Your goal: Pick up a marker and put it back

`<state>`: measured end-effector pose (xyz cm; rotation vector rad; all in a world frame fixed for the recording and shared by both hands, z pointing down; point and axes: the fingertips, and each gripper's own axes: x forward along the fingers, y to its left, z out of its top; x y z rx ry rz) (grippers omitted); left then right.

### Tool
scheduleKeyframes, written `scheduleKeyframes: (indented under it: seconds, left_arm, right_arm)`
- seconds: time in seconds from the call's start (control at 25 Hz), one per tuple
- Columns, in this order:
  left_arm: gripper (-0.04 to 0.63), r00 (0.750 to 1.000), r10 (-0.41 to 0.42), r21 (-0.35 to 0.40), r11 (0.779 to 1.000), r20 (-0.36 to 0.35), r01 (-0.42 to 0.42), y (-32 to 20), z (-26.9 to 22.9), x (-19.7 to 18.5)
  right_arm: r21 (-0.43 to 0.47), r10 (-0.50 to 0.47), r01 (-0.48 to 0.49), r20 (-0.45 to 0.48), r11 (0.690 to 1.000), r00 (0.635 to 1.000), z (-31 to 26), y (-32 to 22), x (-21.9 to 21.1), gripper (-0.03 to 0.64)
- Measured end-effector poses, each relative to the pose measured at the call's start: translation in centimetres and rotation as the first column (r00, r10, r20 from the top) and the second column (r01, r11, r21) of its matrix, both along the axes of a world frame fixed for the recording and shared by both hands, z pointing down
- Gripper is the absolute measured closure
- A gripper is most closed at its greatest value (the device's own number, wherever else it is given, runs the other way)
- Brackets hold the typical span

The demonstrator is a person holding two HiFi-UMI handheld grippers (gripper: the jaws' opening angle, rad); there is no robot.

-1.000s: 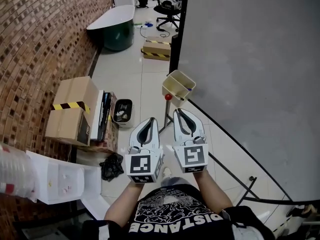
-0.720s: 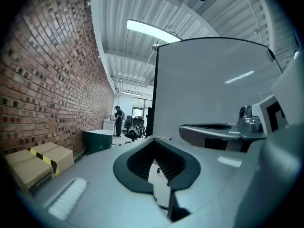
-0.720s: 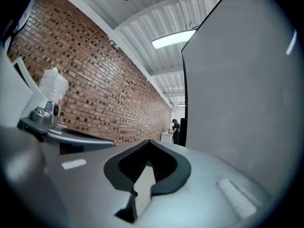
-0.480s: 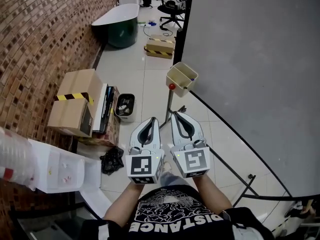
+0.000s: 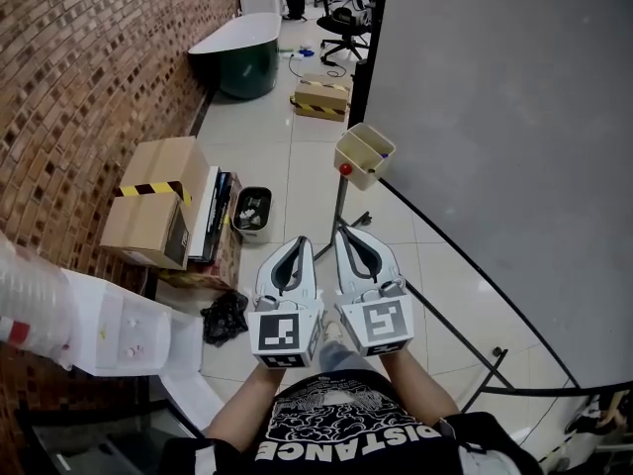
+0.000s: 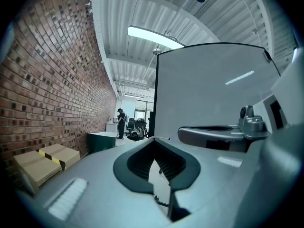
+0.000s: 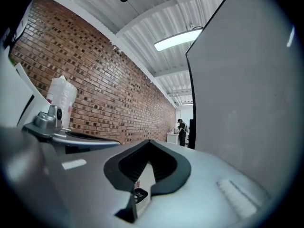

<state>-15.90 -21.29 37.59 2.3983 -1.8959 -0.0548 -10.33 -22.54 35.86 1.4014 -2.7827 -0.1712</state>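
A cream marker tray (image 5: 364, 154) hangs at the lower left corner of the big grey whiteboard (image 5: 495, 146), with a red knob (image 5: 345, 168) under it. A small dark marker end seems to show inside the tray; I cannot make it out clearly. My left gripper (image 5: 302, 239) (image 6: 154, 140) and right gripper (image 5: 343, 234) (image 7: 149, 142) are held side by side, well short of the tray and below it in the head view. Both are shut, with nothing between their jaws.
Cardboard boxes (image 5: 148, 211) and a small bin (image 5: 249, 211) stand along the brick wall on the left. A white dispenser (image 5: 119, 330) and a black bag (image 5: 226, 317) lie nearer. Whiteboard stand legs (image 5: 495, 359) cross the floor on the right. A dark tub (image 5: 237, 57) sits farther back.
The head view has tilted, so the tray and boxes sit higher in the picture. Both grippers have stayed side by side and sunk slightly lower in view.
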Motion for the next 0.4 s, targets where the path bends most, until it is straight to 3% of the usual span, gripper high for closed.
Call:
scheduleKeyframes:
  seconds: [0.4]
  left_arm:
    - [0.589,1.0,-0.015,0.005,1.0,-0.016,0.015,1.1,-0.1,-0.4]
  right_arm:
    - [-0.001,-0.006,0.006,-0.012,1.0,1.0,-0.3,1.3,-0.4,0.617]
